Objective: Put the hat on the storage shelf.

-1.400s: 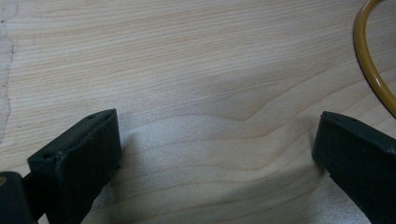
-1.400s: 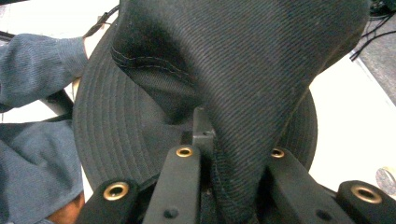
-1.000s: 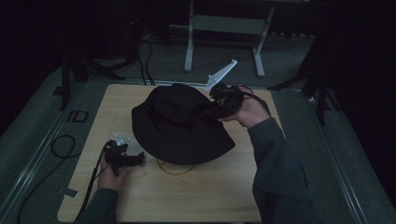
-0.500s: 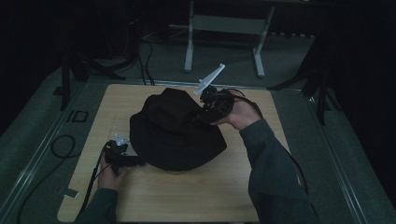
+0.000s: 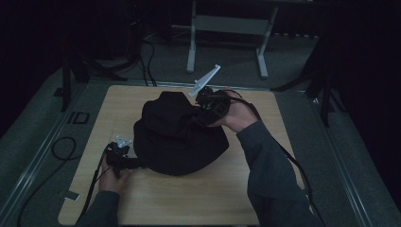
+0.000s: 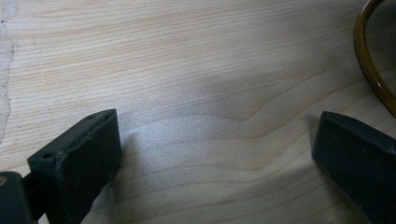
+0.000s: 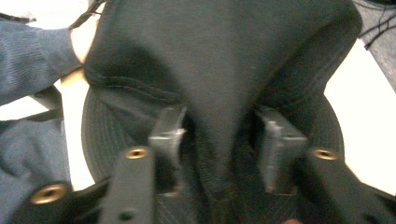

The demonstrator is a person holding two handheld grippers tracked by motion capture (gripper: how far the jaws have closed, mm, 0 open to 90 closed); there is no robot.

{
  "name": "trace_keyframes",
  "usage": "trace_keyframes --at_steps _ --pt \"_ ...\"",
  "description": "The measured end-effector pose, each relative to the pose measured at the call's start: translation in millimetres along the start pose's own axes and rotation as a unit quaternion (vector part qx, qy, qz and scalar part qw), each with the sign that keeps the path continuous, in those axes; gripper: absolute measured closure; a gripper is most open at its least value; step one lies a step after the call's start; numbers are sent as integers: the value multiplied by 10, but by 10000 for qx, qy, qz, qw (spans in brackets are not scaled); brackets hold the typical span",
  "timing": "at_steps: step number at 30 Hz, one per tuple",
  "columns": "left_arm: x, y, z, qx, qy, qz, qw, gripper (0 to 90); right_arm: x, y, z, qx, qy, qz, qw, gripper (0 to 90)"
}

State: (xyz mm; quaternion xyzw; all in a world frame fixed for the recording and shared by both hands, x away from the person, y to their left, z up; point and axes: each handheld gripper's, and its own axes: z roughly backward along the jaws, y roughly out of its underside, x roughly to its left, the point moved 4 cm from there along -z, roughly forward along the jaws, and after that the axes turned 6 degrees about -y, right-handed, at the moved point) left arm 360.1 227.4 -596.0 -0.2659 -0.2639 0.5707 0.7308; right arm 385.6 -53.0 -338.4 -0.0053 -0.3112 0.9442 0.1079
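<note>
**My right tool pinches the black hat while my left tool waits spread at its brim**

I hold 2 tools over the wooden counter (image 5: 265, 156). My right tool (image 7: 219, 140) has its 2 jaws pressed in on a raised fold of the black hat (image 5: 177, 135), and in the right gripper view the dark cloth bunches up between them, with the stitched brim curving away below on both sides. From the high view, that right tool (image 5: 204, 109) sits at the far right side of the hat's crown, my hand wrapped around it, the grey plate on top slanting up and away. The hat lies near the middle of the counter, directly between my 2 tools, its crown gathered and pulled up toward the right tool.

My left tool (image 5: 124, 158) rests low at the near left edge of the hat, just beside the brim. In the left gripper view its jaws (image 6: 219, 154) stand wide apart with bare wood grain between them, holding nothing. A thin brown cord (image 6: 369, 60) curves past just beyond the jaw at the right of that view. A cable trails back from each tool toward me.
</note>
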Motion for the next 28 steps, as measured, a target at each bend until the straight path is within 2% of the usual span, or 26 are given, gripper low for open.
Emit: trace_keyframes --at_steps 5,10,13,19,28 --pt "0 0 0 -1 0 1 10000 15 -36 43 15 10 49 -326 9995 356" --pt "0 0 0 -1 0 1 10000 15 -34 115 61 -58 141 -463 9988 252" --pt "0 0 0 0 0 -1 10000 15 -11 164 102 -111 173 -448 9988 210" --pt "0 0 0 -2 -1 2 10000 15 20 286 184 -177 266 -457 9984 196" --pt "0 0 0 -1 0 2 10000 15 13 466 228 -321 407 -601 9968 194"
